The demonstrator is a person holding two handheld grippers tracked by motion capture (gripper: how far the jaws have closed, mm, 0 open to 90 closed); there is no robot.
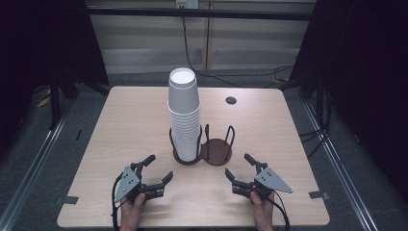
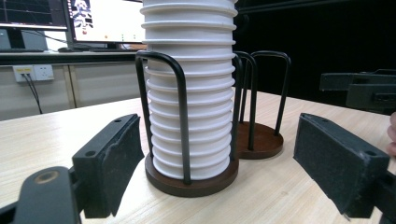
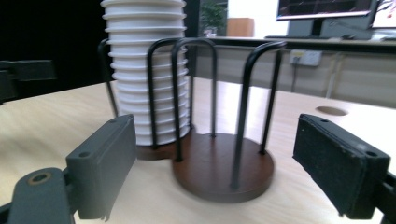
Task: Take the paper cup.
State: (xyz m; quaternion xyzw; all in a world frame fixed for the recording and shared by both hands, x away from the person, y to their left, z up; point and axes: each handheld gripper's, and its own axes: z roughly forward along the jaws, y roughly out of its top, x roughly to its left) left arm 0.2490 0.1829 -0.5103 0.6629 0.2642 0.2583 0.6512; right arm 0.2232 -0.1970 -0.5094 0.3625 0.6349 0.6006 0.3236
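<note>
Hovering low at the table's [image 1: 120, 120] near edge, left gripper [image 1: 155, 169] and right gripper [image 1: 239, 168] both gape empty before the cup stack [image 1: 184, 113] in the holder's [image 1: 202, 151] left bay, so the approach is just opening and next comes a reach to the top cup.

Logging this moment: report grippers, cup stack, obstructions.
Left gripper and right gripper open, empty, short of holder. Cup stack upright in left ring; right ring empty. Nothing in the way.

Empty round brown holder base [image 3: 223, 170] with black wire hoops, centre on pale wood worktop [image 3: 299, 196], stack of white cups [image 3: 147, 70] in adjoining holder just behind-left, right gripper [image 3: 212, 175] fingers [image 3: 105, 163] spread wide either side, nothing between.
</note>
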